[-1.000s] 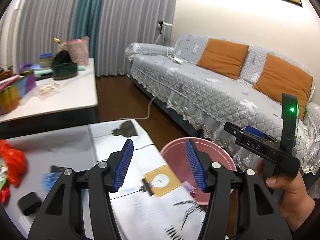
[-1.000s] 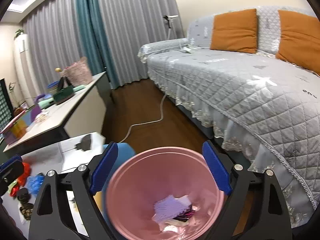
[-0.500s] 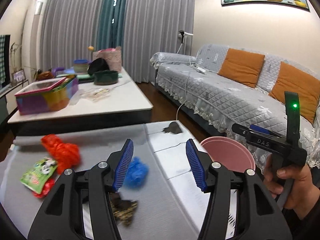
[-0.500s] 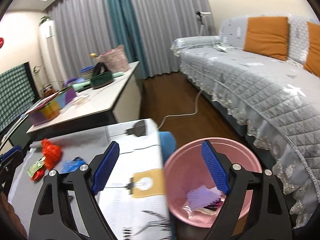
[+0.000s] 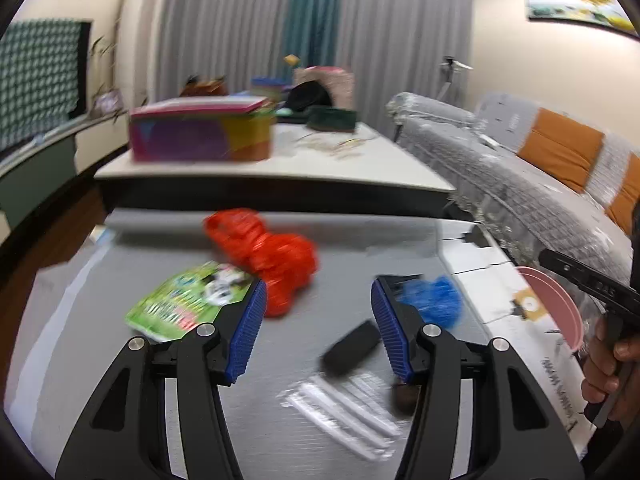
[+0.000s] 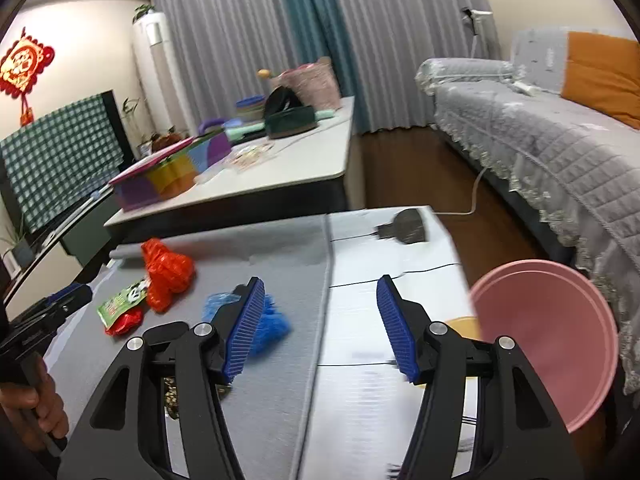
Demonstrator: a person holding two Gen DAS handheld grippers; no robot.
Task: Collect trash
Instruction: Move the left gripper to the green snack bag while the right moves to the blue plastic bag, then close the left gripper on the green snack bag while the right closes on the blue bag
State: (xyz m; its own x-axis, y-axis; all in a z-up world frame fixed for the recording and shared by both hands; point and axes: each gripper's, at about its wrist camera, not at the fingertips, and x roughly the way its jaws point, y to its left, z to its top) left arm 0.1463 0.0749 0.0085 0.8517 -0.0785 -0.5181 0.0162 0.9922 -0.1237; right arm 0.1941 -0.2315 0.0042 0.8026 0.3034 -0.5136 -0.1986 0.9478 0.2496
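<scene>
Several scraps lie on the grey worktop (image 5: pixel 120 360): red bag (image 5: pixel 272 252), green wrapper (image 5: pixel 188 304), blue wad (image 5: pixel 434 300). Both claws, left (image 5: pixel 318 330) and right (image 6: pixel 320 328), gape empty, the right's jaws just narrowed. One scrap should be straddled squarely before closing, then carried to the pink bin (image 6: pixel 560 328).

a home living room: sofa (image 6: pixel 540 136), curtains (image 6: pixel 256 28), coffee table (image 6: pixel 304 160).

No legible text; blurred print on the green snack packet (image 5: pixel 188 304) and white tablecloth (image 5: pixel 560 384).
</scene>
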